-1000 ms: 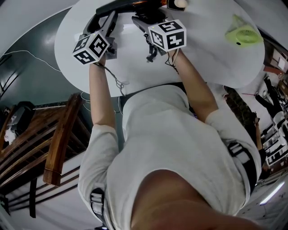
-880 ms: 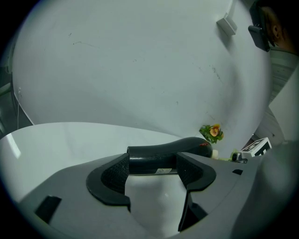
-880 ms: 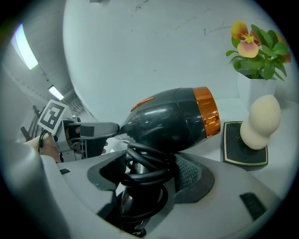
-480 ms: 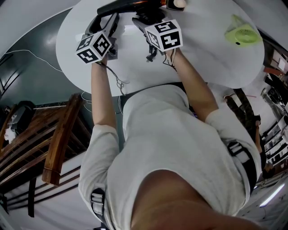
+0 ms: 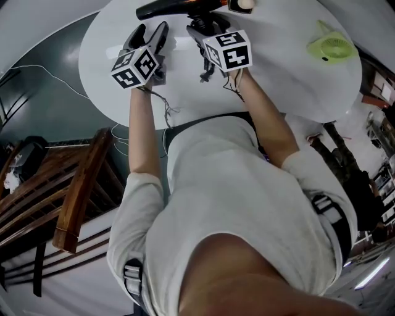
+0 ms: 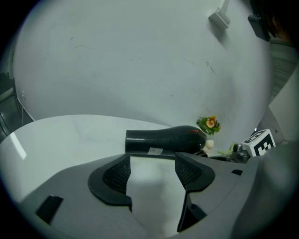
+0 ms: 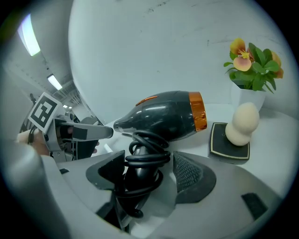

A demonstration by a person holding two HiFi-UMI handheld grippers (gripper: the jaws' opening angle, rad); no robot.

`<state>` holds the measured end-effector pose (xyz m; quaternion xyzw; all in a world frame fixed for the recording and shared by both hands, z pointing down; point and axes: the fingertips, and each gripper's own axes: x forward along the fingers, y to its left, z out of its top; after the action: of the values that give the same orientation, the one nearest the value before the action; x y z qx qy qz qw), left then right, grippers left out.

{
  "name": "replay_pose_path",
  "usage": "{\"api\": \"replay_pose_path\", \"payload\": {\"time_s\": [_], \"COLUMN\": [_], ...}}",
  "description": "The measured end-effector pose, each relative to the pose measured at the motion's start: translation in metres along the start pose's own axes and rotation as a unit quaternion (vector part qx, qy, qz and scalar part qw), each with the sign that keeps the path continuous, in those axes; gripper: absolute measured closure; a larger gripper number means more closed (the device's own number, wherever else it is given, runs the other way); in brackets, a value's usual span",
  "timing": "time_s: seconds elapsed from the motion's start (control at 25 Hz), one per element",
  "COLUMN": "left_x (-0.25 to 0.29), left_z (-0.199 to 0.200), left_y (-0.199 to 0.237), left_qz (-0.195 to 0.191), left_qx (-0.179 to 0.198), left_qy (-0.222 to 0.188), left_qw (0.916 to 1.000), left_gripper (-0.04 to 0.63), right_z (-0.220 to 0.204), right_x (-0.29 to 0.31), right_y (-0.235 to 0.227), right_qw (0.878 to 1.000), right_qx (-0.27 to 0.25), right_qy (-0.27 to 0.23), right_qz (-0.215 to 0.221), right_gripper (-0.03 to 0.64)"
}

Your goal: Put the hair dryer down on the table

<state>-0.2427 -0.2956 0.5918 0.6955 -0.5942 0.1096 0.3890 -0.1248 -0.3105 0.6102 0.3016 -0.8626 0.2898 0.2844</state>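
A black hair dryer (image 5: 165, 8) with an orange ring lies on the white round table (image 5: 278, 80) at its far side. Its barrel (image 6: 166, 140) lies crosswise just beyond my left gripper (image 5: 148, 36). That gripper's jaws are closing, with only bare tabletop between the pads (image 6: 117, 173). My right gripper (image 5: 207, 28) stands around the dryer's handle (image 7: 140, 175), which is wrapped in black cord. Its jaws are opening, and the right pad (image 7: 187, 172) stands clear of the handle. The dryer's body (image 7: 163, 114) lies ahead of them.
A white pot with a flowering plant (image 7: 254, 65) and a beige egg-shaped thing on a dark square base (image 7: 239, 125) stand right of the dryer. A green hand fan (image 5: 333, 46) lies at the table's right. A wooden chair (image 5: 74, 197) stands below left.
My left gripper has shifted right and now sits apart from the dryer's barrel. The right gripper has edged slightly farther onto the table with the handle between its jaws.
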Motion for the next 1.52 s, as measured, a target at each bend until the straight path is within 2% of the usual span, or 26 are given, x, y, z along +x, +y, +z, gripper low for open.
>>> {"api": "replay_pose_path", "payload": {"time_s": [0.32,0.48,0.88,1.52], "left_x": [-0.010,-0.012,-0.016,-0.051], "left_z": [-0.019,-0.029,-0.045,-0.059], "left_y": [-0.012,-0.017,-0.038,-0.054], "left_qz": [-0.004,-0.006,-0.022,-0.060], "left_qx": [0.005,0.012,0.038,0.072], "left_qy": [0.010,0.019,0.027,0.017], "left_qw": [0.9999,0.9997,0.9987,0.9955], "left_gripper": [0.295,0.339,0.422,0.534], "right_z": [-0.002,-0.003,-0.008,-0.022], "right_x": [-0.015,-0.024,-0.046,-0.080], "right_y": [-0.003,-0.006,-0.002,0.016], "right_qw": [1.000,1.000,0.998,0.993], "right_qx": [0.008,0.011,0.015,0.020], "right_qy": [-0.017,-0.023,-0.044,-0.059], "right_qz": [-0.010,-0.014,-0.031,-0.100], "right_gripper": [0.307,0.325,0.442,0.551]}}
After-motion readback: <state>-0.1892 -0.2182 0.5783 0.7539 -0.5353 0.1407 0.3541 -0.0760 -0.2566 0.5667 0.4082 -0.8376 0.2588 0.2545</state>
